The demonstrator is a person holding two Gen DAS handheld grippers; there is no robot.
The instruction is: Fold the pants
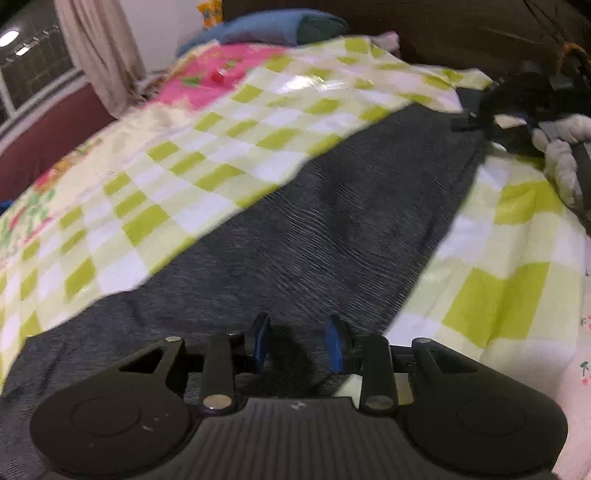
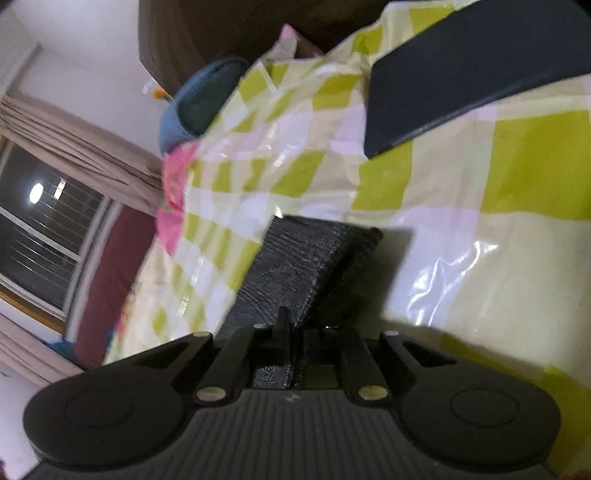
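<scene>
- Bed [image 1: 221, 155]: covered by a glossy sheet of green, white and cream checks, with a pink flowered patch toward its far end; its edges run out of both views, so its full extent cannot be told.
- Pants [image 1: 332, 229]: dark grey ribbed cloth laid flat in a long band across the sheet, from the near edge of the left wrist view up toward the far right. The near end passes under the gripper body and is hidden. In the right wrist view one end [image 2: 306, 266] is lifted off the sheet and doubled over; another dark grey band [image 2: 472, 66] lies at the upper right, cut off by the frame.
- Curtain [image 2: 81, 155]: beige, beside a dark window; blurred.
- Blue pillow [image 1: 266, 29]: at the far end of the bed, partly behind the sheet's fold.
- Left gripper [image 1: 297, 343]: blue-padded fingers stand narrowly apart just above the pants; no cloth is seen between them, and whether the tips touch the cloth cannot be told.
- Right gripper [image 2: 295, 332]: fingers drawn together on the raised end of the pants, which passes between them; the fingertips themselves are hidden by cloth. In the left wrist view it is a dark blurred shape [image 1: 517, 107] at the far end of the band, beside a pale sleeve [image 1: 565, 158].
</scene>
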